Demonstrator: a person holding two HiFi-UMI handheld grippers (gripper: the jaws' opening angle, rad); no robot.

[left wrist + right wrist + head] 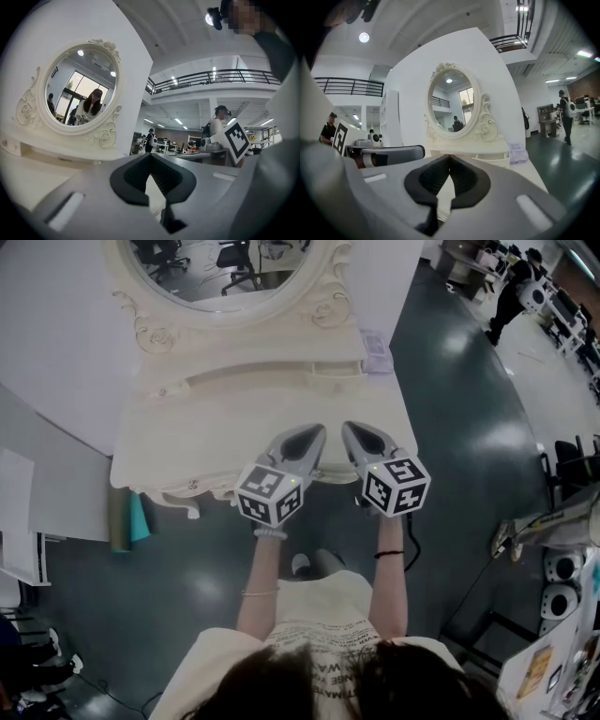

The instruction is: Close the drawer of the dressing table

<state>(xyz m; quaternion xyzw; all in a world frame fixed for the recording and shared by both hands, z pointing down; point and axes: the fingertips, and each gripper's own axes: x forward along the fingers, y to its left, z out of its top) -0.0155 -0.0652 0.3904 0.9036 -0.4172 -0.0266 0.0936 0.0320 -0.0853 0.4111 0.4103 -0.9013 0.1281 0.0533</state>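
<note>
The cream dressing table [187,432] stands in front of me with its oval mirror [225,277] at the back. Both grippers reach over the table's front edge, side by side and pointing at the mirror. My left gripper [305,435] is shut with nothing in it, its tips meeting in the left gripper view [150,154]. My right gripper [356,430] is shut and empty too [450,157]. The drawer front lies under the front edge [197,488], behind the grippers; I cannot tell how far out it stands. The mirror [452,105] also shows straight ahead in the right gripper view.
A low raised shelf [272,376] runs along the back of the tabletop, with a small clear box [375,348] at its right end. A white panel [56,343] backs the table. A teal object [139,518] stands at the table's left. Equipment [562,568] crowds the right.
</note>
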